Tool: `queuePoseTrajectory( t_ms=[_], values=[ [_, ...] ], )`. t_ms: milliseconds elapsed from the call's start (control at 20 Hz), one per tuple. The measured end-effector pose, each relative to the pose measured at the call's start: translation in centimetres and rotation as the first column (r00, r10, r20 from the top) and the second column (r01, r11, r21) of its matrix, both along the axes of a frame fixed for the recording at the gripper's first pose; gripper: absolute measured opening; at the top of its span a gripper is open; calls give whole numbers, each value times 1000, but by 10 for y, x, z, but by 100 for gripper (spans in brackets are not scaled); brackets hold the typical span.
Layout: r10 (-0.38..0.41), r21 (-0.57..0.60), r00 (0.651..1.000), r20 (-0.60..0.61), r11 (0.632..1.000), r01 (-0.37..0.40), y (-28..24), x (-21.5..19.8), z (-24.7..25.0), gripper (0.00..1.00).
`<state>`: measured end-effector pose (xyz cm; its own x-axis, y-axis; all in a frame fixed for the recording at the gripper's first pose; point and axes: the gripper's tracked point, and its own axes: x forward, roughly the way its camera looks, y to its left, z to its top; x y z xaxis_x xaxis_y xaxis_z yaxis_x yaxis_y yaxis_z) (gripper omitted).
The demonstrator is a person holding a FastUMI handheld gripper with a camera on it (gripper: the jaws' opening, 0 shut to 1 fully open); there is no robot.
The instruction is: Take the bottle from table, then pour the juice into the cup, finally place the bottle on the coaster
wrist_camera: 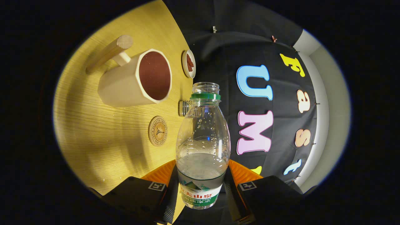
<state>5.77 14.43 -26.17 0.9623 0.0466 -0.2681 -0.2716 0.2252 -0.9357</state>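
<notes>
A clear plastic bottle (202,147) with a green neck ring and no cap stands between my fingers, about a third full of clear liquid. My gripper (200,190) is shut on the bottle's labelled lower part, both fingers pressing its sides. The whole view is rolled, so the wooden table (103,140) appears to the bottle's left. A beige faceted cup (137,79) with a wooden handle and a dark red inside sits on the table beyond the fingers. A round cork coaster (157,130) lies between the cup and the bottle, nearer than the cup.
A small white dish (189,63) with reddish-brown pieces sits by the table's far edge past the cup. A small clear cap-like object (184,108) lies near that edge just behind the bottle's shoulder. The booth's black cloth wall (250,47) hangs beyond the table.
</notes>
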Motion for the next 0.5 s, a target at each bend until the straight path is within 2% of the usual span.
queuePoseTrajectory(
  t_ms=[500],
  values=[
    [60, -128, 998, -2, 990, -59, 2, 1, 1, 69]
  ],
)
